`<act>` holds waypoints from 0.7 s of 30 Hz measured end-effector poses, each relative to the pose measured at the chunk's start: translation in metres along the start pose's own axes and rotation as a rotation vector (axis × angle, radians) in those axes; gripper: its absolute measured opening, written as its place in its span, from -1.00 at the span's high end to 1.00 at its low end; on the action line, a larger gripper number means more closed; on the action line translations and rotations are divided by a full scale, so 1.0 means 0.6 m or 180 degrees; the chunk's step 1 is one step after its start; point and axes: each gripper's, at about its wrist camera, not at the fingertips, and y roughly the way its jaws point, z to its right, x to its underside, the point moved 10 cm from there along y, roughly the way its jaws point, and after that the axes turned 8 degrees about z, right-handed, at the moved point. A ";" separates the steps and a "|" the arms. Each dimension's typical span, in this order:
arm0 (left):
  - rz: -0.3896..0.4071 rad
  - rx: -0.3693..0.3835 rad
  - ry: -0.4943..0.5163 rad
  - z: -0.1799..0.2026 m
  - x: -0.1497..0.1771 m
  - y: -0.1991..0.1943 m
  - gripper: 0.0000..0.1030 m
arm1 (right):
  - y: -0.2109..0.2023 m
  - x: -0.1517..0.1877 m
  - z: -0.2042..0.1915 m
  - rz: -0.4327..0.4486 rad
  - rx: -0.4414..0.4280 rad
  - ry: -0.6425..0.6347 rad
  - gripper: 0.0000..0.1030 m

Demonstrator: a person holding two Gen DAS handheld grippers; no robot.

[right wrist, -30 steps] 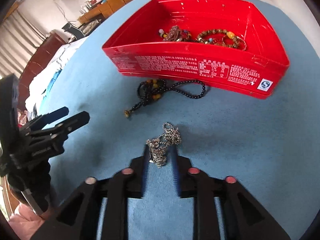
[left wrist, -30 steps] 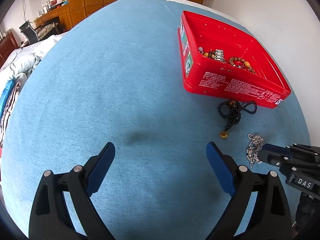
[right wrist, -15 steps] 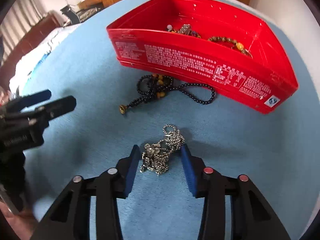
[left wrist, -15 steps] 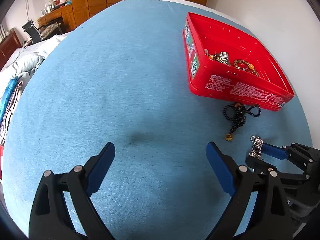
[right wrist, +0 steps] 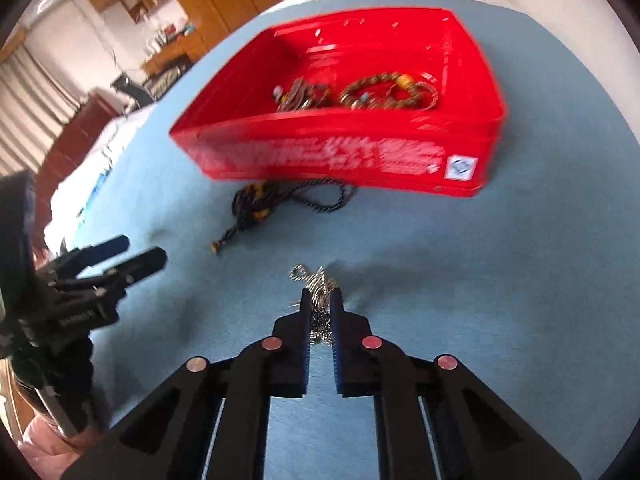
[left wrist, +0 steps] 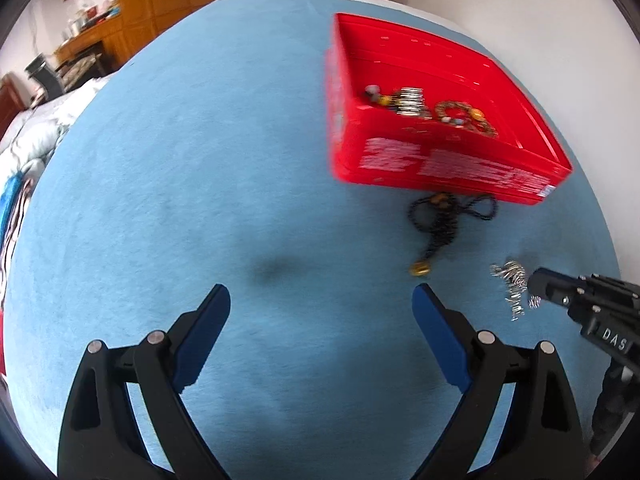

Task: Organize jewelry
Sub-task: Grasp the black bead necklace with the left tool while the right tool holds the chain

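Just ahead, black bead string (right wrist: 280, 200) against red box (right wrist: 340, 152).

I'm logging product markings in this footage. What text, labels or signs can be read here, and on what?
"DAS": white letters on the right gripper body.
White print on the red box side: blurred, unreadable.
White square label with a blue mark on the red box: unreadable.
White lettering on the left gripper body: unreadable.

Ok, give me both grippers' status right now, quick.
Left gripper: open, holding nothing.
Right gripper: closed on the silver chain.
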 end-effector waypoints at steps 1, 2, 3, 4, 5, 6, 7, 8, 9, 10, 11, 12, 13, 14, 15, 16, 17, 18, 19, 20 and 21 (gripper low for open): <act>-0.0001 0.0050 0.0050 0.014 -0.005 0.001 -0.77 | -0.006 0.000 0.005 0.0029 -0.0025 0.0035 0.84; 0.0002 0.0085 0.0096 0.028 -0.010 0.003 -0.77 | -0.011 -0.001 0.012 0.0052 -0.0052 0.0067 0.84; 0.0008 0.0102 0.0124 0.036 -0.014 0.004 -0.77 | -0.012 -0.004 0.018 0.0078 -0.0088 0.0102 0.84; 0.0011 0.0137 0.0166 0.049 -0.019 0.008 -0.77 | -0.014 -0.005 0.022 0.0098 -0.0128 0.0131 0.84; 0.0007 0.0162 0.0196 0.058 -0.022 0.011 -0.77 | -0.012 -0.007 0.020 0.0111 -0.0150 0.0148 0.84; -0.0008 0.0197 0.0235 0.070 -0.026 0.016 -0.77 | -0.013 -0.009 0.023 0.0133 -0.0177 0.0170 0.84; -0.0020 0.0214 0.0253 0.078 -0.029 0.022 -0.77 | -0.013 -0.012 0.024 0.0149 -0.0213 0.0192 0.84; -0.0027 0.0221 0.0271 0.087 -0.033 0.030 -0.77 | -0.010 -0.014 0.024 0.0158 -0.0251 0.0211 0.84; -0.0040 0.0219 0.0287 0.094 -0.035 0.036 -0.76 | -0.006 -0.017 0.023 0.0160 -0.0270 0.0222 0.84; -0.0055 0.0218 0.0300 0.099 -0.037 0.042 -0.75 | -0.007 -0.014 0.024 0.0160 -0.0287 0.0234 0.84; -0.0071 0.0221 0.0319 0.105 -0.038 0.048 -0.75 | -0.003 -0.019 0.026 0.0157 -0.0297 0.0242 0.84; -0.0082 0.0221 0.0340 0.110 -0.040 0.054 -0.75 | 0.000 -0.021 0.027 0.0154 -0.0310 0.0253 0.84; -0.0088 0.0210 0.0364 0.114 -0.039 0.058 -0.73 | 0.000 -0.019 0.026 0.0156 -0.0319 0.0258 0.84; -0.0108 0.0199 0.0395 0.118 -0.039 0.064 -0.62 | -0.004 -0.016 0.027 0.0161 -0.0323 0.0257 0.84; -0.0134 0.0197 0.0408 0.118 -0.039 0.068 -0.54 | -0.006 -0.015 0.031 0.0167 -0.0325 0.0258 0.84; -0.0169 0.0193 0.0414 0.120 -0.037 0.074 -0.50 | -0.008 -0.014 0.032 0.0168 -0.0331 0.0260 0.84; -0.0222 0.0194 0.0420 0.123 -0.034 0.083 -0.41 | -0.007 -0.014 0.031 0.0166 -0.0339 0.0261 0.84; -0.0236 0.0173 0.0446 0.125 -0.036 0.089 -0.39 | -0.007 -0.013 0.031 0.0164 -0.0346 0.0263 0.84; -0.0217 0.0134 0.0502 0.128 -0.037 0.092 -0.38 | -0.009 -0.012 0.030 0.0165 -0.0344 0.0263 0.84; -0.0199 0.0096 0.0565 0.131 -0.039 0.095 -0.27 | -0.008 -0.013 0.030 0.0166 -0.0343 0.0261 0.84; -0.0185 0.0074 0.0593 0.132 -0.040 0.096 -0.05 | -0.007 -0.012 0.031 0.0164 -0.0339 0.0259 0.84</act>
